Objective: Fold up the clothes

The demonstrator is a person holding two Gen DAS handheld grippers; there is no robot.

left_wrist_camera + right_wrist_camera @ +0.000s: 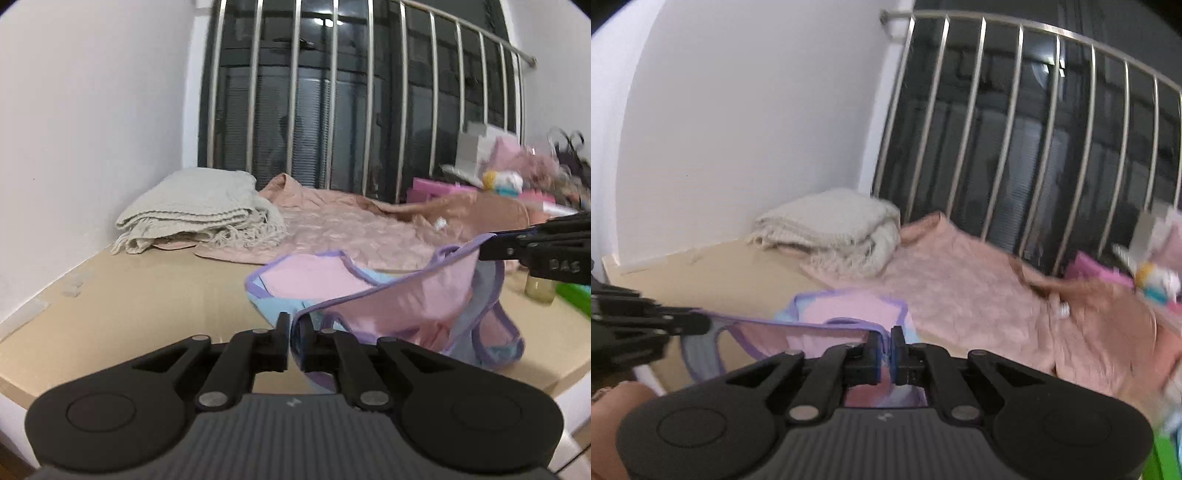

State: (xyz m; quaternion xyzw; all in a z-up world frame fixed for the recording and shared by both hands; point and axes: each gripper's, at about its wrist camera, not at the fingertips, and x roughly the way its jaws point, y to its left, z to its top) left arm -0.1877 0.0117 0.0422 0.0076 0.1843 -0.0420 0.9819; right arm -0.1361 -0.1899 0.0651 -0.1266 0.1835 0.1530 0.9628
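Two tools pinch one small garment, stretched between them over the surface (129, 295) — presumably so it hangs flat before a fold. Largest first: tan surface runs under and ahead of both tools, giving a place to lay the piece down. Beyond the tools, a pink crumpled cloth (343, 229) sprawls toward the railed window, likely waiting its turn. Far ahead-left of the left tool, a folded cream blanket (199, 210) sits against the wall, out of the working area. The pink garment with purple trim (399, 302) is lifted, its edge taut from tool to tool, lower part sagging onto the surface. Left tool (294, 332): jaws nearly closed, gripping the trim edge. Right tool (886, 345): narrow too, clamped on the opposite edge. Both frames blurred, so grip depth is unclear.
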